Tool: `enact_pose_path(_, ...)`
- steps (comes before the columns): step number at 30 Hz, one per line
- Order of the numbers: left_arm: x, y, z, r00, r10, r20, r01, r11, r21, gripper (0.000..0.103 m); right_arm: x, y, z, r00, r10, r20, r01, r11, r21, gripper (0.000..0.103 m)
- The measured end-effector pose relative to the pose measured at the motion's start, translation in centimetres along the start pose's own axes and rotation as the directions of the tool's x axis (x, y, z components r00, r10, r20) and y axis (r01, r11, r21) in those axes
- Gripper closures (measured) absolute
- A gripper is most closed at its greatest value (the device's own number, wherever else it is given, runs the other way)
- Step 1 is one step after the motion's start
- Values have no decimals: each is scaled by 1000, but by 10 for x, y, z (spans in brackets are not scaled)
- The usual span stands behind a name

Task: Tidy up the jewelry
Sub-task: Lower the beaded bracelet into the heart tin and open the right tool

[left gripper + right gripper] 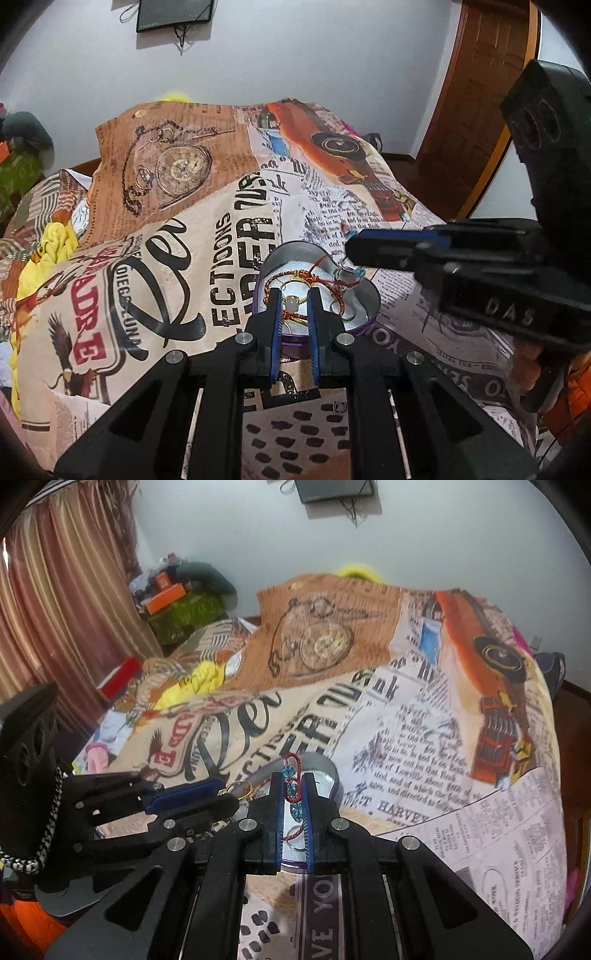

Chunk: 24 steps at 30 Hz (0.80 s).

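Right wrist: beaded earring upright, lengthwise.

The left tongs hide part of the gold ring in the tin

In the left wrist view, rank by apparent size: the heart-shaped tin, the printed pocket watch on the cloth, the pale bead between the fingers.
1. Heart-shaped tin
2. Printed pocket watch, smaller, but farther away, so unsure
3. Pale bead, clearly smallest

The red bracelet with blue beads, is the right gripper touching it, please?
Touching: the right wrist view shows the right gripper pinching the red bracelet with blue beads between its fingers.
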<state>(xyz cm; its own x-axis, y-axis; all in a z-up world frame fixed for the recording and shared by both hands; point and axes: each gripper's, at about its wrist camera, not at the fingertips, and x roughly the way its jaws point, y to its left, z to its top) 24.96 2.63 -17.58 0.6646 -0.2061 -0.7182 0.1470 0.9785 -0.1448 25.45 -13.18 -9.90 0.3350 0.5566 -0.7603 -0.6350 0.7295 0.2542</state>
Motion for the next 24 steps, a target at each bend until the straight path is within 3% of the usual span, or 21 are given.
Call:
enact_pose_path(14,8,0,-7,999,-4,-54,4,1000,5,91,20,0,-9,995,-34,-90,30,999,-43,95)
enact_pose_path(16,4,0,-10,998,7,-56,-6,1000,12,83,20,1,-10,995,-38,-92,34,998,-50,95)
enact_pose_path(18,0,1,-12,998,17,-56,-16,1000,13,68,20,3,-10,995,-46,-93,40,997,-62,95)
enact_pose_path(24,-8,5,-22,997,26,-72,-25,1000,6,67,22,7,-13,990,-59,-125,48,995,-85,95)
